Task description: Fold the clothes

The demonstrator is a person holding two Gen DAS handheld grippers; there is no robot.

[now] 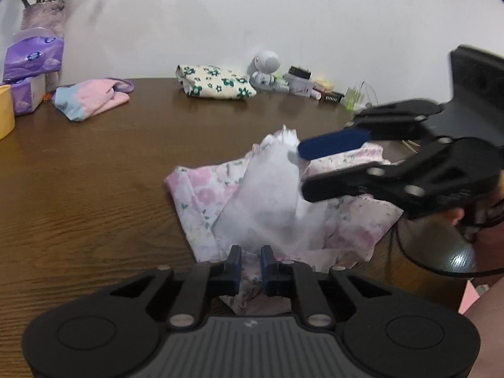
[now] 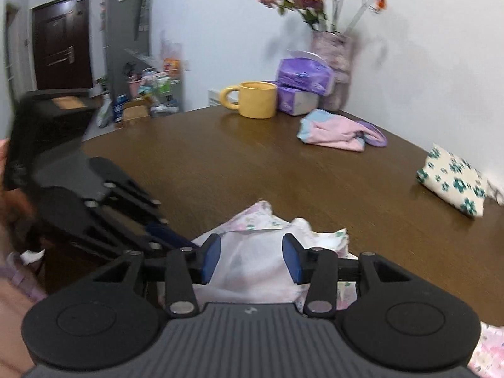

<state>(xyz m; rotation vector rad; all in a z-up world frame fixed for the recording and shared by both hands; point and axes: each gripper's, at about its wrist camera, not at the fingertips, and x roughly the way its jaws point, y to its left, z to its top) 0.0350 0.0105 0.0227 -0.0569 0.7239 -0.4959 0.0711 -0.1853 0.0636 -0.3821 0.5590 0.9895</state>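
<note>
A pink floral garment (image 1: 356, 226) with a white lining (image 1: 271, 195) lies crumpled on the brown table (image 1: 94, 173), near its front edge. My left gripper (image 1: 251, 260) is at the garment's near edge, its jaws narrow and pinching the cloth between the pads. My right gripper (image 1: 301, 170) reaches in from the right beside a raised white peak of the lining. In the right wrist view the right gripper (image 2: 251, 258) stands open, with the white lining (image 2: 252, 271) loose between its blue pads. The left gripper's fingers (image 2: 163, 233) come in from the left, their tips hidden.
At the back lie a folded cream cloth with green flowers (image 1: 217, 83) and a folded pink-and-blue cloth (image 1: 91, 97). A yellow mug (image 2: 255, 99), purple tissue packs (image 2: 302, 77) and a flower vase (image 2: 334, 47) stand at the far corner. A white figurine (image 1: 266, 69) and small items line the wall.
</note>
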